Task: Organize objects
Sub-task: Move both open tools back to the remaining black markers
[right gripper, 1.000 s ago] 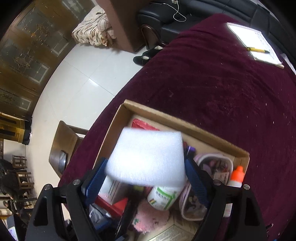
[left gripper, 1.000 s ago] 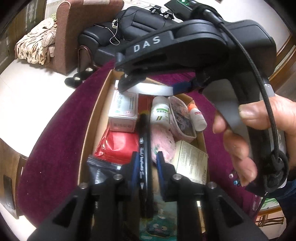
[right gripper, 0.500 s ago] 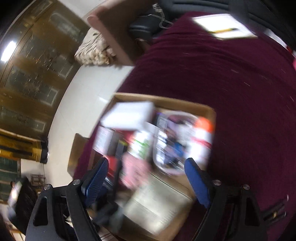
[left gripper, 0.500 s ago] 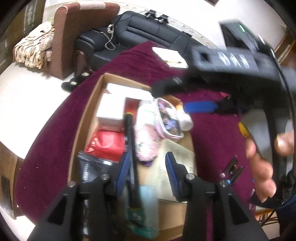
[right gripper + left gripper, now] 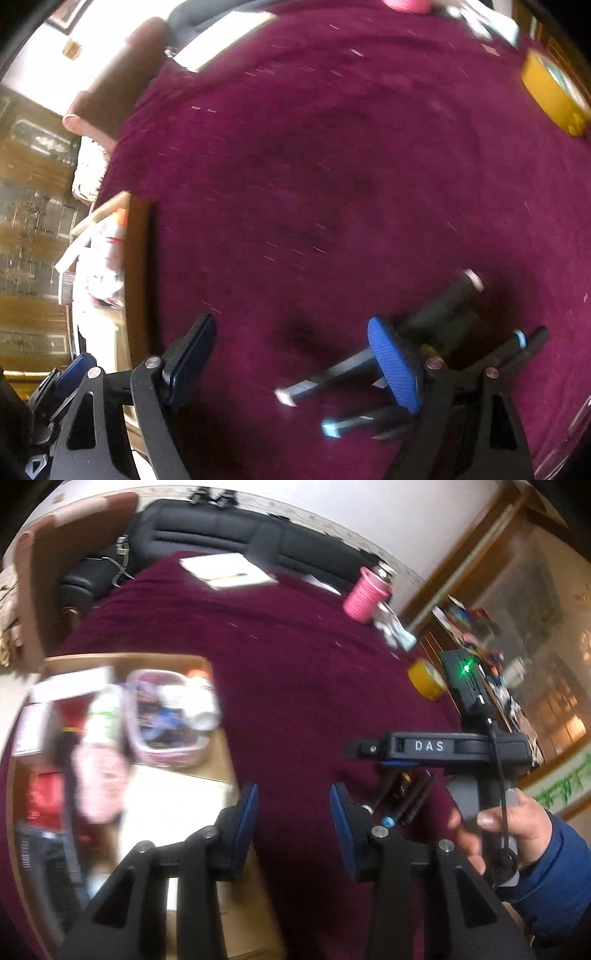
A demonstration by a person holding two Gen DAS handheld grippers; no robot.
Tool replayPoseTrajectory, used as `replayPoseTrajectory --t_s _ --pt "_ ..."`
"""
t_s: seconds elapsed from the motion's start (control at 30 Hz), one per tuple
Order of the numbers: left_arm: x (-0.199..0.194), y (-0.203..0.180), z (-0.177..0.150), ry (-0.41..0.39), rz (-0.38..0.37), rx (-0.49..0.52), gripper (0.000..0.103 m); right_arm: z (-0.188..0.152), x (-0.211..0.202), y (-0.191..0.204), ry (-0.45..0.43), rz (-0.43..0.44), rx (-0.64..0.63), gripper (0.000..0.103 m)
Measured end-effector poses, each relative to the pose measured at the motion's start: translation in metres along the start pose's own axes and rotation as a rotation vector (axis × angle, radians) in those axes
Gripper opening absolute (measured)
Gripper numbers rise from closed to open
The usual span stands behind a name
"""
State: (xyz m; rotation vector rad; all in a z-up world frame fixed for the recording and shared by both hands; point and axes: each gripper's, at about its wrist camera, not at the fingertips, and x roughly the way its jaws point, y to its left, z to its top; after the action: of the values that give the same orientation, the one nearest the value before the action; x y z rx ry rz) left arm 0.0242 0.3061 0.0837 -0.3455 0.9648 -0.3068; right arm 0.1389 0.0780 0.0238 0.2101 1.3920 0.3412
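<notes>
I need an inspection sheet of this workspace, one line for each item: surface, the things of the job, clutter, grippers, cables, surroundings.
Surface: table under a dark red cloth.
Job's things: open cardboard box at the left, packed with blurred items, among them a clear case; dark pens lie on the cloth outside the box.
Clutter: notepad, pink spool, yellow tape roll.
Grippers: left gripper open, holding nothing; right gripper open, above the pens.
Cables: black cable running down the right gripper's body.
Surroundings: black sofa, wooden cabinet.
</notes>
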Motion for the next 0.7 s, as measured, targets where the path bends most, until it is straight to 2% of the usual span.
replayPoseTrajectory --t_s 0.07,0.2,0.3,0.4,0.53,0.63,0.7 --pt "0.010 -0.015 -0.002 0.020 -0.012 0.026 0.039 -0.005 -0.006 -0.007 -0.005 0.036 -0.016 0.088" --pt "0.031 -0.040 -0.002 0.068 -0.013 0.056 0.039 -0.022 -0.017 -0.020 0.047 0.063 -0.027 0.088" --pt "0.042 -0.058 -0.005 0.091 -0.005 0.097 0.039 -0.044 -0.022 -0.047 0.079 0.080 -0.016 0.088" --pt "0.056 -0.073 -0.009 0.126 -0.014 0.116 0.039 -0.061 -0.038 -0.074 0.051 0.131 0.021 0.088" --pt "0.086 -0.098 -0.012 0.175 -0.004 0.188 0.039 -0.081 -0.065 -0.112 -0.013 0.146 0.090 0.088" --pt "0.109 -0.114 -0.009 0.222 0.015 0.262 0.024 -0.091 -0.079 -0.136 -0.034 0.152 0.117 0.088" --pt "0.123 -0.123 -0.005 0.257 0.038 0.310 0.022 -0.097 -0.089 -0.153 -0.049 0.151 0.134 0.088"
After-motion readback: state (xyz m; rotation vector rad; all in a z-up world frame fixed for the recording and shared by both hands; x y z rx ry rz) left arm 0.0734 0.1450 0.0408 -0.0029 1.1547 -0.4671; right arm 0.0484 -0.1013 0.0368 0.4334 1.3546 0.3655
